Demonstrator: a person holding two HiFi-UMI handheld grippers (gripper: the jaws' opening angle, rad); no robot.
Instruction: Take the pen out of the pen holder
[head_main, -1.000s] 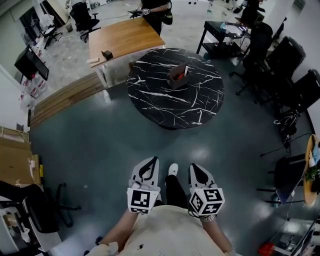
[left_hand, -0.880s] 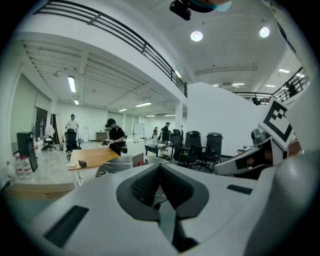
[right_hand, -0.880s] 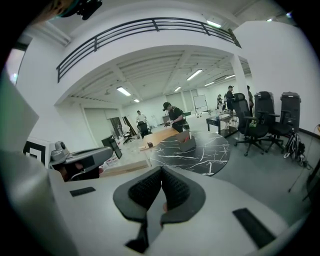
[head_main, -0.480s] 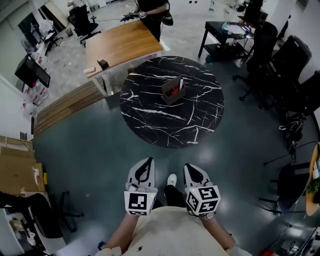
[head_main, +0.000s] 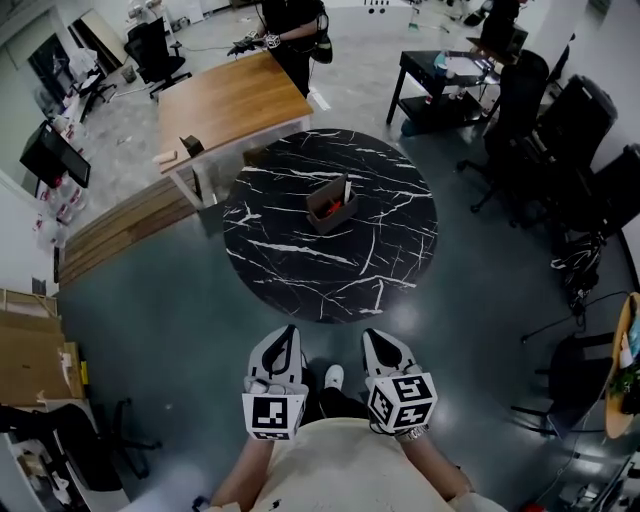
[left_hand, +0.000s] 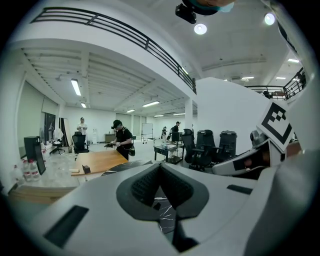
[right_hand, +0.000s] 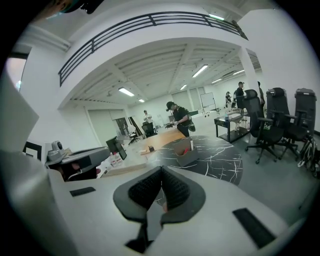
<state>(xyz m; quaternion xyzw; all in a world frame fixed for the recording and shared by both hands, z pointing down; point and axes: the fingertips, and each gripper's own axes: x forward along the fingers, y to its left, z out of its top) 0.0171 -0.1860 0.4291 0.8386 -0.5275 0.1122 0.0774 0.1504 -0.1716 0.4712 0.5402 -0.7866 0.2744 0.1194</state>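
Holds left gripper (head_main: 285, 336) and right gripper (head_main: 377, 339) side by side, jaws of each pressed together on nothing, well short of table (head_main: 290, 255). Sees pen (head_main: 345, 188) standing in holder (head_main: 328, 212) there.

- Foreground: right gripper (right_hand: 161, 172), grey, jaws closed tip to tip w/ nothing between them.
- Beyond it, center-right: round black marble table (right_hand: 222, 156) w/ white veins.
- On the table: box-shaped pen holder (right_hand: 186, 157); a white pen (right_hand: 192, 144) stands upright in it, something red beside the pen.
- Behind: wooden table (right_hand: 164, 139), a person (right_hand: 179, 118) standing at its far end.
- Far left: left gripper (right_hand: 80, 161), seen side-on.
- Right: black office chairs (right_hand: 274, 125).
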